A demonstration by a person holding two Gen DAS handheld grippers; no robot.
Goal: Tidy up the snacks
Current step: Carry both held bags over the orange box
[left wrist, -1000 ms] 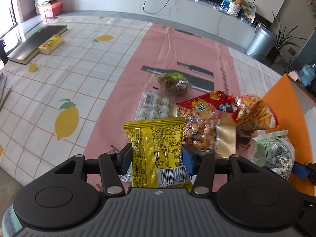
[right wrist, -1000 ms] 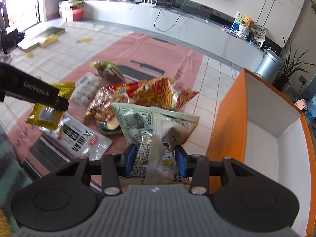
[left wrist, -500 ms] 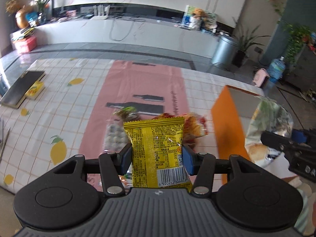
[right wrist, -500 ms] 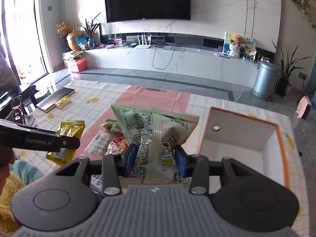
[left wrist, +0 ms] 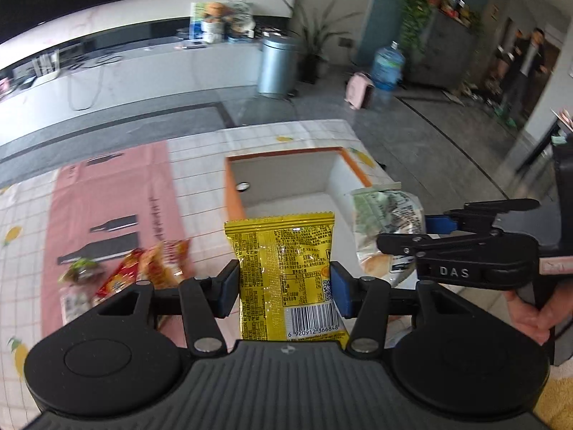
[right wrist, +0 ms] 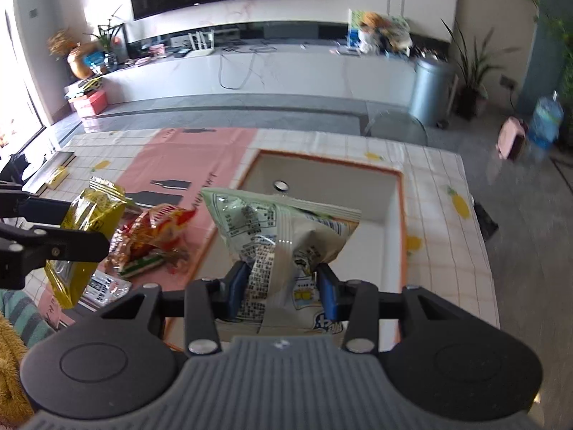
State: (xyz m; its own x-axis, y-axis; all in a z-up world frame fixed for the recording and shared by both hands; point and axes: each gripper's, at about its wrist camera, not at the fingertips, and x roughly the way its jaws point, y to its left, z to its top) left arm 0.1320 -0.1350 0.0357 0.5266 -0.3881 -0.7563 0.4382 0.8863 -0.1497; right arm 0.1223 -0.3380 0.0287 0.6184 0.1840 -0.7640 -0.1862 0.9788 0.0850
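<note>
Snack packets are in the air on both sides. Left tongs [left wrist: 284, 286] are clamped about half open on a yellow packet [left wrist: 286, 272], which stands upright at the centre of the left view with its barcode end nearest the camera. Right tongs [right wrist: 283, 290] are pinched narrower on the crumpled lower end of a pale green bag [right wrist: 283, 229], whose puffed top rises in the middle of the right view. Each packet also shows in the other camera: the yellow one at the left edge of the right view, the green one at centre right of the left view.

Just behind both packets sits the orange box [left wrist: 234, 193], open-topped and white inside, apparently empty apart from a round fitting on its far wall. It stands on the desk [right wrist: 433, 175], on a checked lemon-print cloth. Other snacks [right wrist: 154, 236] lie in a loose pile on the pink strip at lower left of the right view.

The step in hand looks like carrying both packets over the box. To do it well, bring each fully past the near orange rim before loosening, lower them close to the floor of the box, and set them side by side rather than stacked. The tongs are near each other, so stagger the releases to avoid a knock.
</note>
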